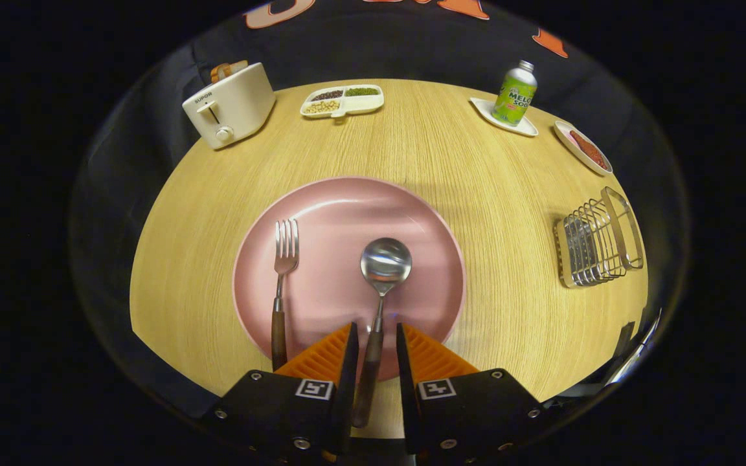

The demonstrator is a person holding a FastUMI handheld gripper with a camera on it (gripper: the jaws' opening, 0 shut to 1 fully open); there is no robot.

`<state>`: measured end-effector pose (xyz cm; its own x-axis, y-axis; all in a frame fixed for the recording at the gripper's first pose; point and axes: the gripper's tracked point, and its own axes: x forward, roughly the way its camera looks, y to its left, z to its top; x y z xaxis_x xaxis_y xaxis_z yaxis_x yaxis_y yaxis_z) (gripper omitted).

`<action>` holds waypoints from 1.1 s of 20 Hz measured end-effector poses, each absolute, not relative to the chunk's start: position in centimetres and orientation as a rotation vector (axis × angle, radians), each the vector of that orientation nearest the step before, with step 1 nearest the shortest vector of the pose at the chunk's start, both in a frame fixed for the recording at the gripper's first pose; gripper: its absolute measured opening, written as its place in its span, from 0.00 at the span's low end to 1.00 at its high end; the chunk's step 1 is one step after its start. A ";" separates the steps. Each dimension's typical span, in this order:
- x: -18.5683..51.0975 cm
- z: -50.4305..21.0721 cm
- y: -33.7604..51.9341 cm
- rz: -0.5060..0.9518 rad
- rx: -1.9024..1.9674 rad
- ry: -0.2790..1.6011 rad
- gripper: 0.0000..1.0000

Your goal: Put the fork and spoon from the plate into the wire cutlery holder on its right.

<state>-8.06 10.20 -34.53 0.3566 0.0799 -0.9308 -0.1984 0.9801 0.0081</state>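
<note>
Gripper fingers spread, straddling spoon handle — not pinching yet; handle runs along fingers; holder well right.

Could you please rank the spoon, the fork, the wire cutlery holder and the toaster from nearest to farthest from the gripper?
1. Spoon: handle between the gripper's jaws, not yet clamped.
2. Fork: just left, on the plate.
3. Wire cutlery holder: off right.
4. Toaster: far left, at the table's back.
</note>
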 end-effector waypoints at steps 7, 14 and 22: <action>-8.3 -35.5 9.7 0.175 -0.111 1.276 0.14; -7.9 -33.7 10.1 0.259 -0.060 1.228 0.04; -4.6 -26.7 6.1 0.239 0.003 1.033 0.04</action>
